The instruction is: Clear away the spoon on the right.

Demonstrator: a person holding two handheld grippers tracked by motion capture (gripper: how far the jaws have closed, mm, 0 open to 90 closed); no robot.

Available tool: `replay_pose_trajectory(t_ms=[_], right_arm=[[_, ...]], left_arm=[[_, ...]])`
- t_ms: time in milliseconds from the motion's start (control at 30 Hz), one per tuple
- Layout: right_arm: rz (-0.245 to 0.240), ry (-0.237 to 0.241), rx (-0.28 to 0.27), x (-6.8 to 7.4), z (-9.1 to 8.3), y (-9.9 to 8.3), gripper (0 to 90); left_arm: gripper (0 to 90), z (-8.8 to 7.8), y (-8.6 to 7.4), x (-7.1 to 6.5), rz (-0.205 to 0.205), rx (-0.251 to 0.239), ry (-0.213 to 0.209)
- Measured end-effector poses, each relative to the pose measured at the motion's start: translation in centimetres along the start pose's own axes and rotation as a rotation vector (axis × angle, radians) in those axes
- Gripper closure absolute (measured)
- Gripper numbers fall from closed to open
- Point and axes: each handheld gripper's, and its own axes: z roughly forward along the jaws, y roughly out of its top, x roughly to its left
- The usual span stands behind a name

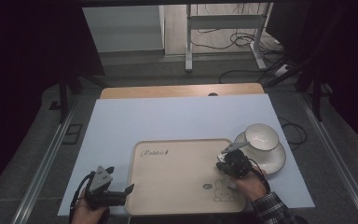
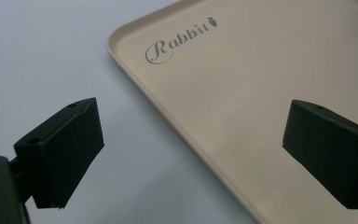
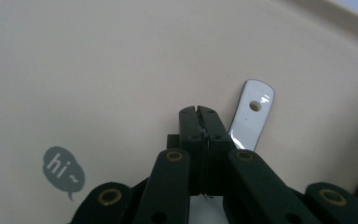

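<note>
Your right gripper (image 3: 199, 112) has its fingers pressed together, and a white spoon handle (image 3: 251, 114) sticks out past their tips, with a small hole near its end. The fingers clamp the spoon lower down, but the grip point is hidden behind them. In the high view your right gripper (image 1: 227, 161) hangs over the right side of the beige tray (image 1: 177, 186), the spoon (image 1: 234, 147) slanting up toward the white bowl (image 1: 262, 136) on its saucer (image 1: 275, 161), just beside the tray's right edge. The spoon's bowl end cannot be made out. Your left gripper (image 2: 191, 154) has its fingers wide apart with nothing between them, straddling the tray's left rim (image 2: 135, 79). The tray floor is bare, and the pale bench (image 1: 168, 119) lies open beyond it.
</note>
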Motion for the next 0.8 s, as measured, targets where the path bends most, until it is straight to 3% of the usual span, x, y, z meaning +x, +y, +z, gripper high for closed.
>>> replay_pose_trajectory(t_ms=[467, 800], right_arm=[[0.014, -0.023, -0.017, -0.61, -0.18, -0.12, 88.8], [0.014, -0.017, -0.059, -0.51, -0.92, -0.12, 81.7]], left_arm=[[4.8, -0.02, -0.01, 0.00, 0.000, -0.001, 0.000], [4.8, -0.05, -0.01, 0.01, -0.001, -0.003, 0.001]])
